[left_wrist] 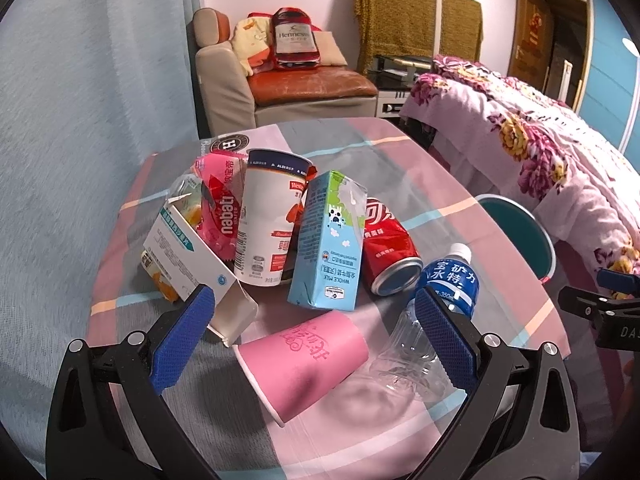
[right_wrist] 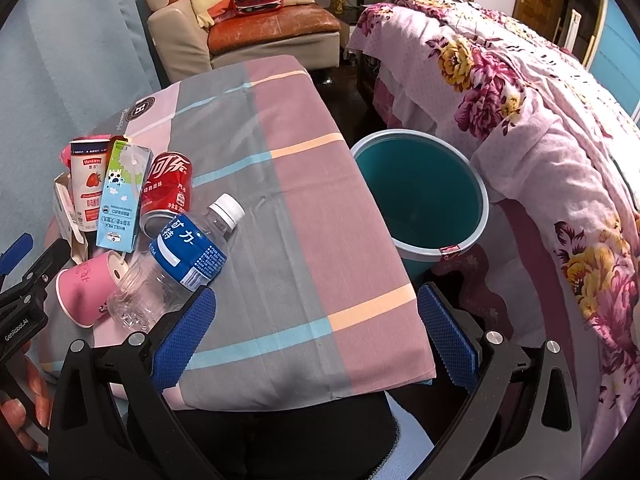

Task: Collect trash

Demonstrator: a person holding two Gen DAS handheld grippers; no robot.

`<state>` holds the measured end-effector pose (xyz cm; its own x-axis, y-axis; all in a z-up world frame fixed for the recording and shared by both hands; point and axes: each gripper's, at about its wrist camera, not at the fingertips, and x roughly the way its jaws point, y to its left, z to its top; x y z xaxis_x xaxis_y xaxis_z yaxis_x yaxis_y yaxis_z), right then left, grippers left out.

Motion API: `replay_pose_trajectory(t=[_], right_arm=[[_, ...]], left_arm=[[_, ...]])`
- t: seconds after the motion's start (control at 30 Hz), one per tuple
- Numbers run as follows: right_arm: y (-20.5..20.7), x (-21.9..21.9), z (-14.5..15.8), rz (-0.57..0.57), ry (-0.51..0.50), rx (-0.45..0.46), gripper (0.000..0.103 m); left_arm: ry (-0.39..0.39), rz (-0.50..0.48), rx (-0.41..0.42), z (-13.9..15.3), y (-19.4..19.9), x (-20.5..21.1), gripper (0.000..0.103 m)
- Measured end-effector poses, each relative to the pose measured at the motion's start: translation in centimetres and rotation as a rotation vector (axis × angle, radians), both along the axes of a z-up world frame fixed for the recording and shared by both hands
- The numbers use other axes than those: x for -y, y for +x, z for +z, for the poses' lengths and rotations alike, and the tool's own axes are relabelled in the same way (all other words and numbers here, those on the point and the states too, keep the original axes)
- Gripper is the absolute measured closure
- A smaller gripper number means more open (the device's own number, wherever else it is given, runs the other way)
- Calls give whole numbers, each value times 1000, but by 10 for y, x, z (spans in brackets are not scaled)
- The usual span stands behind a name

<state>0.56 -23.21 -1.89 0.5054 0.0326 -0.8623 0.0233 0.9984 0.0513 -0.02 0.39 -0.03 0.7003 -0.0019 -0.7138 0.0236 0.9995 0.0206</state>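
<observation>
Trash is piled on the checked table: a pink paper cup on its side, a clear water bottle with a blue label, a red cola can, a blue milk carton, a white yoghurt cup, a pink wafer wrapper and a white box. My left gripper is open just above the pink cup. My right gripper is open over bare cloth, to the right of the bottle. A teal bin stands beside the table.
A bed with a floral cover runs along the right, close to the bin. A sofa chair with cushions stands behind the table. A blue curtain hangs on the left. A hand holds the left gripper's handle.
</observation>
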Motion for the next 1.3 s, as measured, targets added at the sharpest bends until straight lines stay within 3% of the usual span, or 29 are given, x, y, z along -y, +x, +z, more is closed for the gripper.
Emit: replay_pose_trajectory(t=[0.43, 0.7, 0.93, 1.17, 1.3], right_arm=[[9, -18, -3, 45, 30, -54, 6], [27, -48, -14, 123, 113, -146, 6], [50, -76, -31, 153, 224, -206, 6], [71, -89, -62, 108, 352, -323, 12], [73, -88, -73, 109, 432, -354, 30]], left_arm=[[4, -16, -9, -4, 2, -14, 3], [17, -15, -38, -12, 10, -44, 3], [19, -73, -77, -30, 8, -62, 3], [2, -129, -131, -44, 18, -71, 3], [-4, -193, -153, -47, 22, -65, 3]])
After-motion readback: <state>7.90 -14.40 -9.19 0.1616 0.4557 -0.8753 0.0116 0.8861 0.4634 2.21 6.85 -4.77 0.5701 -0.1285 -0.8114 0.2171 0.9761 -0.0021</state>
